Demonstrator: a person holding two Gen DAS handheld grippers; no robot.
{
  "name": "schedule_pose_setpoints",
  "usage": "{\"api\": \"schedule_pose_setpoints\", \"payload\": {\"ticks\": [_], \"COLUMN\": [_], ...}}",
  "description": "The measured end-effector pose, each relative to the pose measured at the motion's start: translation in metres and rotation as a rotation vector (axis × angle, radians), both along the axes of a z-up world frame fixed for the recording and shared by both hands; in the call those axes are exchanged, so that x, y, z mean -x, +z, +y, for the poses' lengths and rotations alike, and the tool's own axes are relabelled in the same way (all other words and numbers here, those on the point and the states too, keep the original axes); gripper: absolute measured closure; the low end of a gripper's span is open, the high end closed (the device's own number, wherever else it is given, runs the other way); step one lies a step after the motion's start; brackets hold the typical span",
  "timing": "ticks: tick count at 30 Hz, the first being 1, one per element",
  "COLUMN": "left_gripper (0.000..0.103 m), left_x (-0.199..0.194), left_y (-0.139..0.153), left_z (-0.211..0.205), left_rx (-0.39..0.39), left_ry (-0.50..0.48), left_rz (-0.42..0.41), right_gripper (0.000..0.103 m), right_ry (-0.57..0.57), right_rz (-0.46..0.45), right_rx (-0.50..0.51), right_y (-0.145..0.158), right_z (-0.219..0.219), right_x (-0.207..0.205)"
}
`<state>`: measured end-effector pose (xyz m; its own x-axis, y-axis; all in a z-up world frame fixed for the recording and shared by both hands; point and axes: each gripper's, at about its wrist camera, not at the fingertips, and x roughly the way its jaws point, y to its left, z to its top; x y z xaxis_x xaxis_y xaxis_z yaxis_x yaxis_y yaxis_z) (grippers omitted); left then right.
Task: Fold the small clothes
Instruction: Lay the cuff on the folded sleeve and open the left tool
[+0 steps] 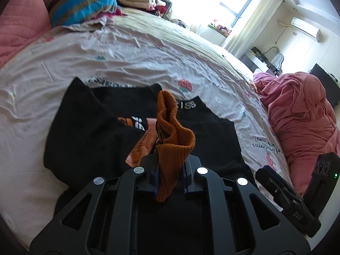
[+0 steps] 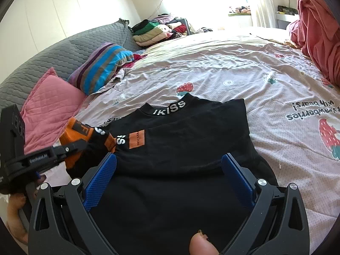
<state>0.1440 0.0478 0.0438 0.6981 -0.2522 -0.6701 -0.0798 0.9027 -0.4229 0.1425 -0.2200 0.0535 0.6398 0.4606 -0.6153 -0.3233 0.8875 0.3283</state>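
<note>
Between the fingers of the left gripper (image 1: 170,165) sits the orange ribbed cuff (image 1: 170,148) of a sleeve, pinched tight, its free end standing up and curling over ahead of the jaws. That sleeve belongs to a black top (image 2: 191,144) spread on the bed (image 2: 233,68), directly in front of and below both grippers. By the look of it, the cuff is held this way so the sleeve can be carried inward across the body of the garment, which would be the fold now in hand.

From the right wrist view, the left gripper (image 2: 70,148) comes in from the left with the sleeve (image 2: 89,136) doubled over toward the chest, its orange and black bands lying just beside the small orange label (image 2: 137,139). The right gripper (image 2: 167,176) hangs over the lower part of the top with its blue pads wide apart and nothing between them; it seems placed to steady or take the hem next.

The top's long axis runs away from the right gripper: hem nearest, lettered collar (image 2: 170,108) farthest, pointing toward the far side of the bed. The held sleeve lies crosswise to that line, cuff end toward the left gripper. A pink pillow (image 2: 48,114) and a striped one (image 2: 104,68) lie well beyond, off to the left.
</note>
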Motion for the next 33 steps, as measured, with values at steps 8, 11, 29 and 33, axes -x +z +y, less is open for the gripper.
{"api": "schedule_pose_setpoints", "payload": {"ticks": [8,11,29,33], "left_gripper": [0.078,0.058,0.010,0.010], "left_x": [-0.003,-0.001,0.023,0.029], "left_y": [-0.019,-0.021,-0.005,-0.004], "left_z": [0.000,0.002,0.053,0.068], "left_rx": [0.078,0.096,0.008,-0.040], "left_ry": [-0.046,-0.051,0.124,0.181], "left_rz": [0.040,0.045,0.021,0.027], "right_gripper": [0.005,0.005,0.005,0.021], "right_ry": [0.006,0.016,0.210,0.209], "right_rz": [0.041,0.056,0.234,0.258], "right_rx": [0.001,0.003,0.029,0.024], "right_y": [-0.008,-0.012,-0.055,-0.063], "right_z": [0.001,0.004,0.070,0.084], "right_x": [-0.005,-0.006,-0.004,-0.013]}}
